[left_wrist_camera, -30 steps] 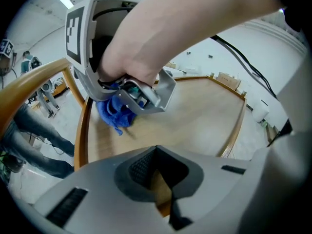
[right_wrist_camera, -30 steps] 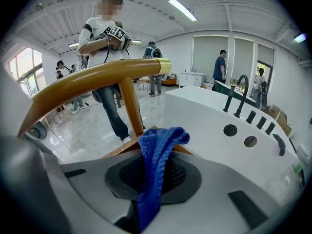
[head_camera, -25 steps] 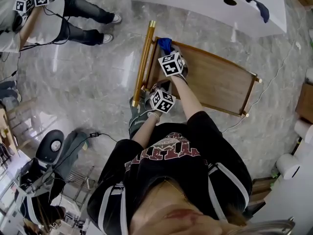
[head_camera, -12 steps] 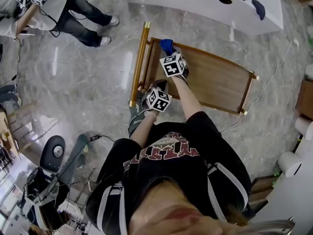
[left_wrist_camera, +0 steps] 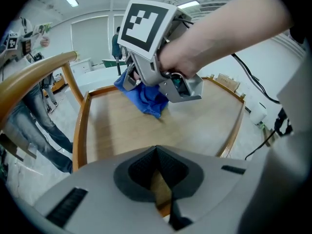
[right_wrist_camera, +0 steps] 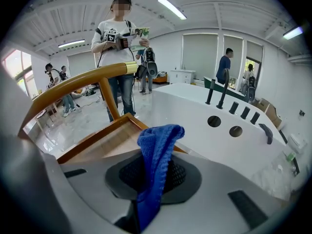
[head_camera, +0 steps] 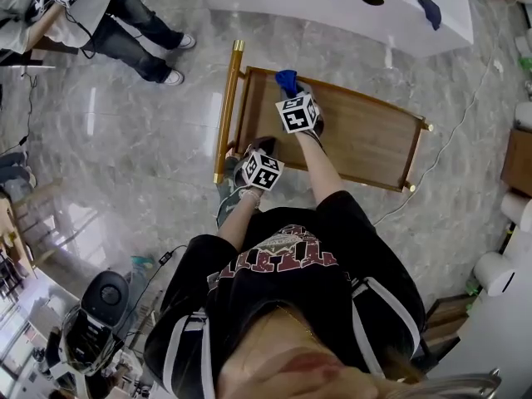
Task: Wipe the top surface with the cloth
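Locate the blue cloth point(right_wrist_camera: 158, 135) pinched between the jaws of the right hand-held gripper point(right_wrist_camera: 156, 167). Confirm in the right gripper view: one fold standing up past the jaw tips, the rest trailing down between the pads. In the left gripper view, see the hanging part bunched beneath that gripper and apparently touching the top surface point(head_camera: 366, 135) of the wooden cart point(head_camera: 418, 155).

Place the cloth at the 11 o'clock corner of the top surface in the head view, just beside the handle bar point(head_camera: 226, 110) and near the far rim. Beyond that rim, at 12 o'clock, note the white bench point(head_camera: 274, 7), apart from the cart.

Read the long axis of the top surface as running from 10 o'clock to 4 o'clock in the head view. From the cloth, find nearly all the bare wood toward 4 o'clock. Judge the coming stroke accordingly: away from the handle bar along the long axis, then in parallel passes stepping toward the near rim at 7 o'clock.

Treat the right hand-held gripper as the working one, already on the cloth and reaching over the handle end of the top. Find the left hand-held gripper point(left_wrist_camera: 156, 152) at 7 o'clock from the cloth, by the near rim at the handle end. Read its jaws as pressed together on nothing, with only a sliver of wood showing past them. Count it as the farther of the two from the bare wood and outside the likely stroke path.
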